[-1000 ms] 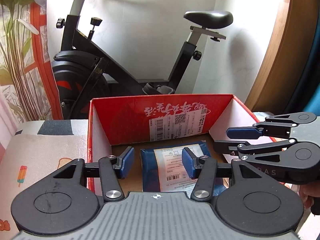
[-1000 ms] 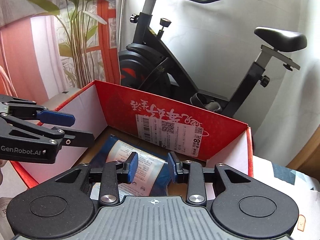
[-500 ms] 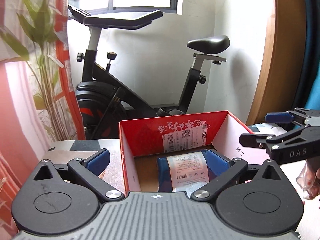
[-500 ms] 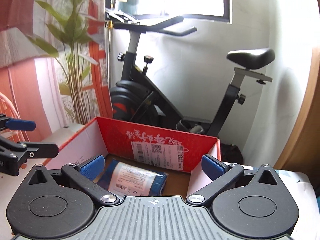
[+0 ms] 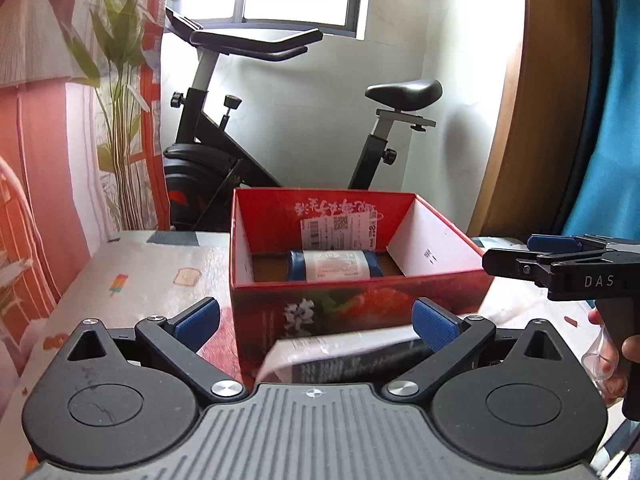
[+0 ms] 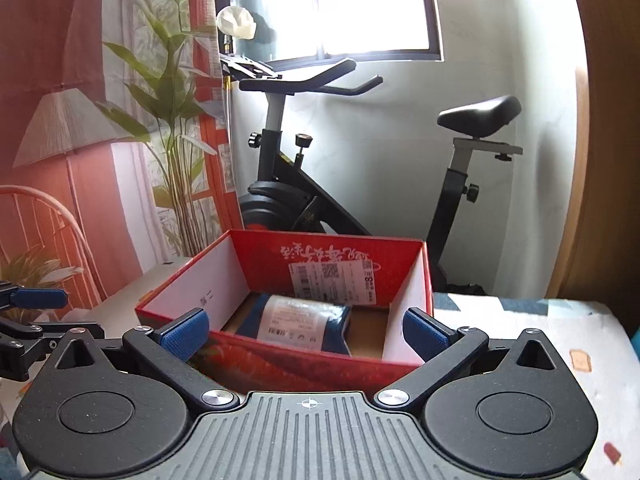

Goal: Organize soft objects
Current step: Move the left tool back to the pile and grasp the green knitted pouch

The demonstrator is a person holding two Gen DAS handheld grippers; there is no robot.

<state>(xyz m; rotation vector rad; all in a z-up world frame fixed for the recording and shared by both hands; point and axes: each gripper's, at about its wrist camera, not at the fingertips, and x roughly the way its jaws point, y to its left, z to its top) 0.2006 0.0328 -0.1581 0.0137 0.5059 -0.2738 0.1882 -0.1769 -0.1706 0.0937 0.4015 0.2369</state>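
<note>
Both my jaws have just been opening and now stand wide with nothing between them: left gripper (image 5: 316, 322), right gripper (image 6: 306, 330). At twelve o'clock the blue soft pack (image 6: 304, 322) lies inside the red box (image 6: 280, 364) on the table (image 5: 152, 276). Another pack (image 5: 340, 354) lies just under my left jaws.

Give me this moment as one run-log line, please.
left gripper: open, empty | right gripper: open, empty | blue pack: in red box | second pack: outside, before box
</note>
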